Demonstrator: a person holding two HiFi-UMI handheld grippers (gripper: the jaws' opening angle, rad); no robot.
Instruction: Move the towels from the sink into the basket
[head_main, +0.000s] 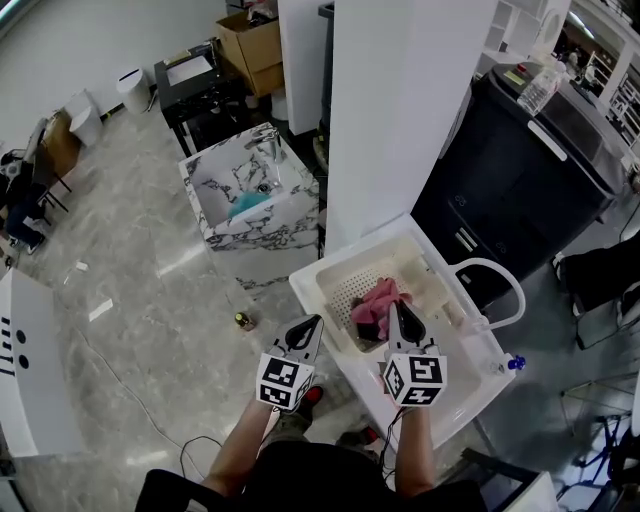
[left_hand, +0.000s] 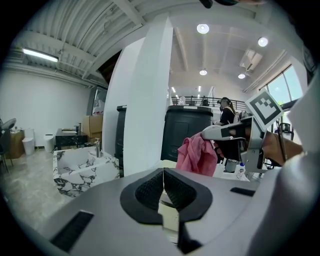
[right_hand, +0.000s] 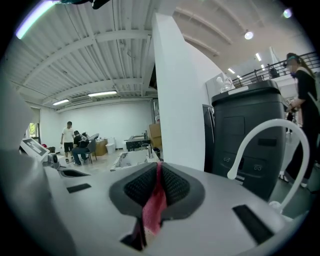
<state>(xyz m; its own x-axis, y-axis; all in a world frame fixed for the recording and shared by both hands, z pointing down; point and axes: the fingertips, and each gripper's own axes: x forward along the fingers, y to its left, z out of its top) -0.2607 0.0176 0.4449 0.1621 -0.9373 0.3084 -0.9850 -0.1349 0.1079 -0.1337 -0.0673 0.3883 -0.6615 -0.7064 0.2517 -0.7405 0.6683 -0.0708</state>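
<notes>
A marble-patterned sink (head_main: 215, 185) stands on the floor with a teal towel (head_main: 248, 204) lying in it. Nearer to me is the white perforated basket (head_main: 308, 286) with a loop handle (head_main: 500, 272). My right gripper (head_main: 396, 312) is shut on a pink towel (head_main: 377, 300), which hangs over the basket's inside; something dark lies beneath it. The right gripper view shows pink cloth (right_hand: 154, 204) pinched between the jaws of my right gripper (right_hand: 159, 169). My left gripper (head_main: 311, 324) hovers at the basket's near-left rim, shut and empty. In the left gripper view, that gripper (left_hand: 163, 186) faces the hanging pink towel (left_hand: 196, 155).
A tall white pillar (head_main: 400, 110) rises between sink and basket. A black bin (head_main: 520, 190) stands right behind the basket. A small round object (head_main: 244, 320) and cables lie on the floor. People sit far off (right_hand: 75, 145).
</notes>
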